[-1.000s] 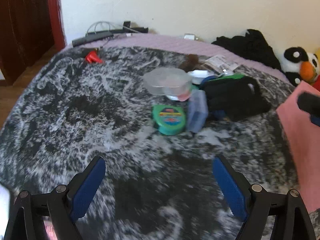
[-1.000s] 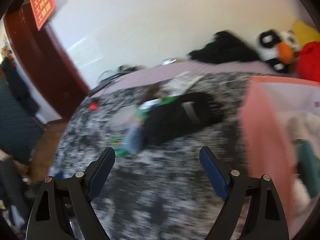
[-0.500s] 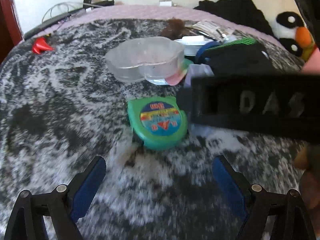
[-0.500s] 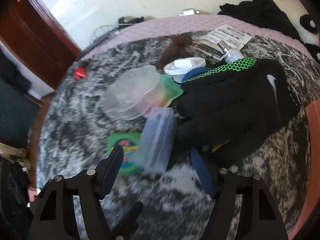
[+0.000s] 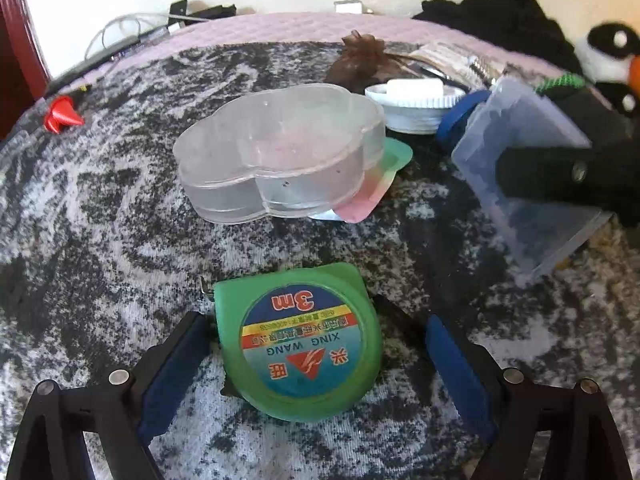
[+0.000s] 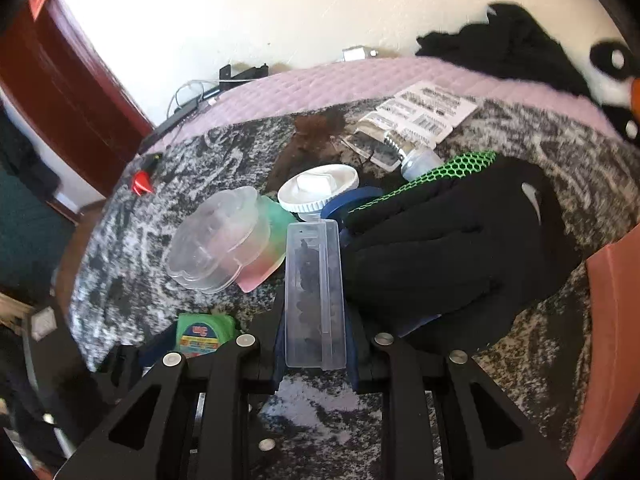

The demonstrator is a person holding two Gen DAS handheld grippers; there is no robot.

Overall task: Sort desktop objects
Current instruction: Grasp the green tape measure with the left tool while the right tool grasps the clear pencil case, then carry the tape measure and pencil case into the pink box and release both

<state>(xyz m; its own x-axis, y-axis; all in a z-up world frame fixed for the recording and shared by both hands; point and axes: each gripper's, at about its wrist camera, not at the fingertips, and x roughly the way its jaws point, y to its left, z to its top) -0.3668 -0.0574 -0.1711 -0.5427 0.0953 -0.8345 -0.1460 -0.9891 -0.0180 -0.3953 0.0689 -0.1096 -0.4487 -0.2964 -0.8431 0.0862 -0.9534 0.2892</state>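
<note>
A: What is the surface, working outward from the grippers?

B: A fuzzy black-and-white mottled blanket (image 5: 120,208) covers it. Beyond that runs a strip of quilted lilac cover (image 6: 320,84), then a cream wall (image 6: 260,12). A dark red door frame (image 6: 68,80) stands at the left, and cables (image 5: 132,36) lie along the far left edge.

A: And the things being sorted?

B: The left gripper (image 5: 316,336) stands spread wide with a green tape measure (image 5: 300,344) lying flat between its blue pads, touching neither clearly; the round label reads "3m" and "XING WANG". The right gripper (image 6: 314,336) is clamped on a clear, narrow plastic box (image 6: 314,292) with small dark pieces inside; in the left view the box looks tilted and off the blanket. Just behind the tape sits a clear flower-shaped container (image 5: 280,152) on a pink and green sheet (image 5: 376,188). Farther back are a white ribbed lid (image 6: 320,186), a blue ring (image 6: 352,198), a black glove (image 6: 452,252) with a green mesh cuff, a brown pouch (image 5: 360,60) and a barcoded packet (image 6: 428,114).

A: Anything hard to make out?

B: The pieces in the box cannot be identified. A penguin toy (image 6: 616,76) and a pink bin (image 6: 608,312) are cut off at the right. The small red item (image 5: 60,114) at far left is too small to name. A black cloth heap (image 6: 508,44) against the wall is blurred.
</note>
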